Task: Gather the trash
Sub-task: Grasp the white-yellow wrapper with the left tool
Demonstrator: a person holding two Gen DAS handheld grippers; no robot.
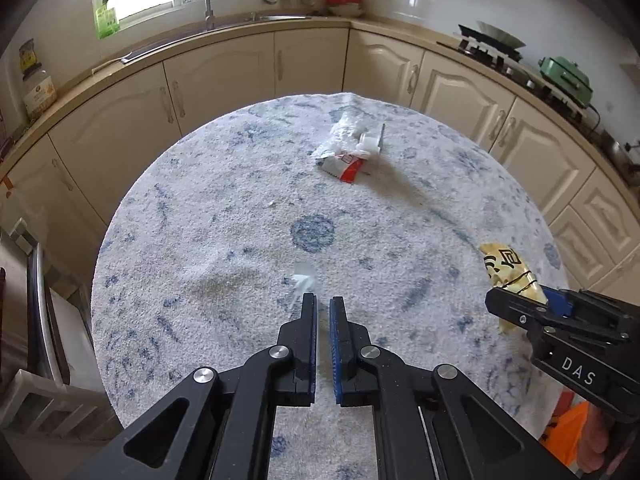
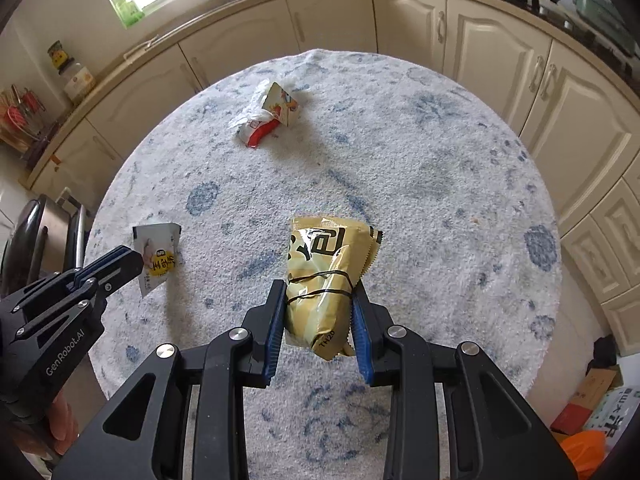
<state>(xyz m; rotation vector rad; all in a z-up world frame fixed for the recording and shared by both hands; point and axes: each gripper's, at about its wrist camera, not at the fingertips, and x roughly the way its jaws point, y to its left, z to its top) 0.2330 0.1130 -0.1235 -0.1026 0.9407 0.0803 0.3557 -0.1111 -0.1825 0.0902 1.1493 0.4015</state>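
We have a gold snack bag (image 2: 326, 280) pinched in the right gripper (image 2: 320, 316) and a small white wrapper (image 2: 158, 256) pinched in the left gripper (image 1: 323, 304), its pads pressed together. Both point steeply down over the round worktop (image 2: 440, 160). More crumpled wrappers (image 2: 266, 118) lie at eleven o'clock. Best we keep both grips firm and carry level, since the thin wrapper could slip
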